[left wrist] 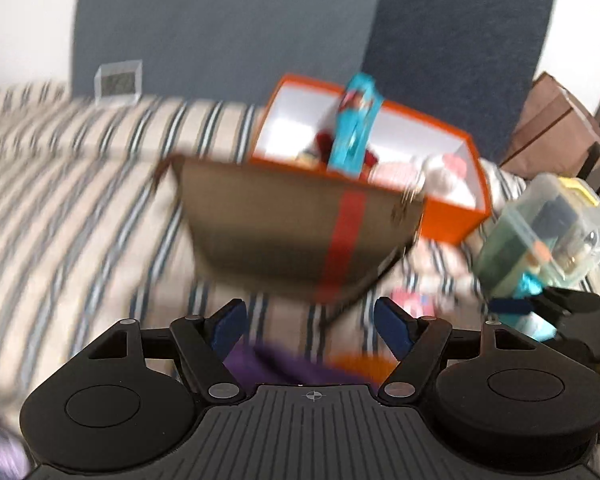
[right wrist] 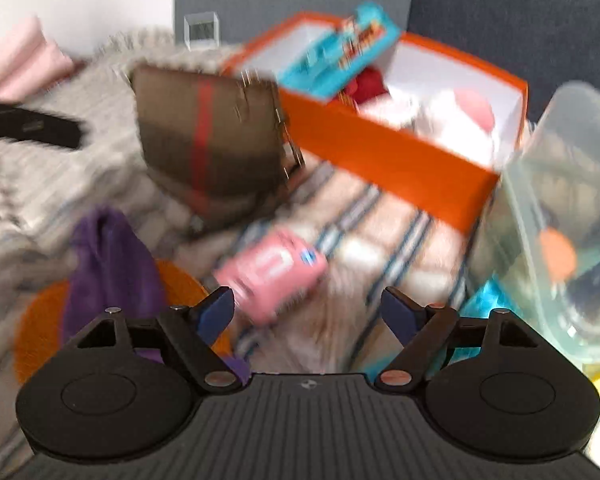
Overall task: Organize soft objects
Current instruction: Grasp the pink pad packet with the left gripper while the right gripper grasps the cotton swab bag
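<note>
Purple cloth (right wrist: 108,264) lies at nine o'clock of my right gripper (right wrist: 308,312), spread wide, empty; left gripper (left wrist: 310,320) likewise gapes, holding nothing; orange box (right wrist: 380,156) of soft things at one o'clock.

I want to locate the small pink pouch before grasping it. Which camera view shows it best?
The right wrist view: the pink pouch lies whole on the striped bedding, just ahead of the open right tongs. The left wrist view shows only a blurred pink scrap of it beside the brown bag.
</note>
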